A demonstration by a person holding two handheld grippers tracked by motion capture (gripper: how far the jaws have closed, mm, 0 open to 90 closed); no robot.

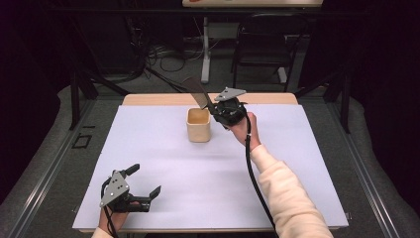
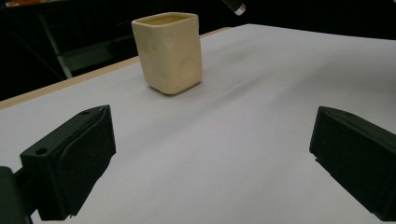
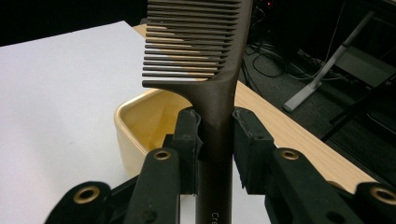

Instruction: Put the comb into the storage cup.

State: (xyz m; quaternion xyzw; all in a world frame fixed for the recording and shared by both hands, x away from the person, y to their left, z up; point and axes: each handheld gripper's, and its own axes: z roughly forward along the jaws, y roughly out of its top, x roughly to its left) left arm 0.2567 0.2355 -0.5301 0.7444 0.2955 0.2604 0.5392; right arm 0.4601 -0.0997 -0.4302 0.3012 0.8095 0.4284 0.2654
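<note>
A cream square cup (image 1: 198,125) stands upright on the white table sheet, toward the back middle. My right gripper (image 1: 212,107) hovers just right of the cup's rim and is shut on a dark brown comb (image 1: 196,92), teeth end pointing up and away. In the right gripper view the pads (image 3: 189,140) clamp the comb's handle (image 3: 218,140), with the open cup (image 3: 140,122) right below. My left gripper (image 1: 146,181) rests near the front left corner with its jaws spread wide and nothing between them. Beyond its fingers (image 2: 74,158), the left gripper view shows the cup (image 2: 169,51).
The white sheet (image 1: 163,163) covers most of the wooden table (image 1: 148,99). Behind the table stand a dark chair (image 1: 265,44), a white table leg (image 1: 206,54) and cables on the floor. The person's cream sleeve (image 1: 289,198) crosses the front right.
</note>
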